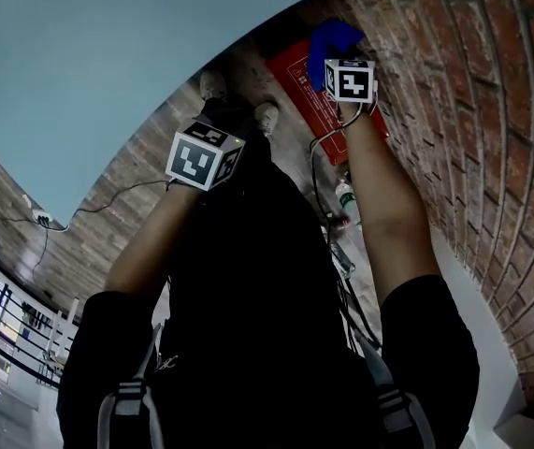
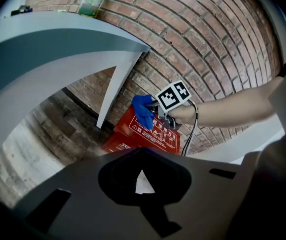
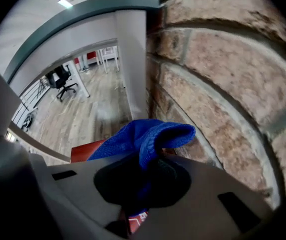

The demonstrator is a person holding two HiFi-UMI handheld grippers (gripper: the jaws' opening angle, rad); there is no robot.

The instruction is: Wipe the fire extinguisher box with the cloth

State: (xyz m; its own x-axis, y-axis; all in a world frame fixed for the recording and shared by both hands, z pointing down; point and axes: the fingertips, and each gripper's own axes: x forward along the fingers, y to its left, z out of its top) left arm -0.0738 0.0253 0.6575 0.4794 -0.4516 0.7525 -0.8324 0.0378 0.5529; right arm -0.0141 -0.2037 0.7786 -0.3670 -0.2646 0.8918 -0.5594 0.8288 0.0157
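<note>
The red fire extinguisher box (image 1: pixel 315 101) stands on the floor against the brick wall (image 1: pixel 491 110). My right gripper (image 1: pixel 349 80) is over its top, shut on a blue cloth (image 1: pixel 332 40) that bulges out ahead of the jaws. In the right gripper view the cloth (image 3: pixel 143 136) fills the jaws, with a red corner of the box (image 3: pixel 85 151) behind it and bricks close on the right. The left gripper view shows the box (image 2: pixel 148 136) and cloth (image 2: pixel 143 109) from a distance. My left gripper (image 1: pixel 203 157) hangs away from the box, jaws together, holding nothing.
Plastic bottles (image 1: pixel 344 199) and a black cable (image 1: pixel 315 171) lie along the foot of the wall behind the box. My shoes (image 1: pixel 212 85) stand on the wood floor left of it. A white sloped support (image 2: pixel 115 84) meets the wall beside the box.
</note>
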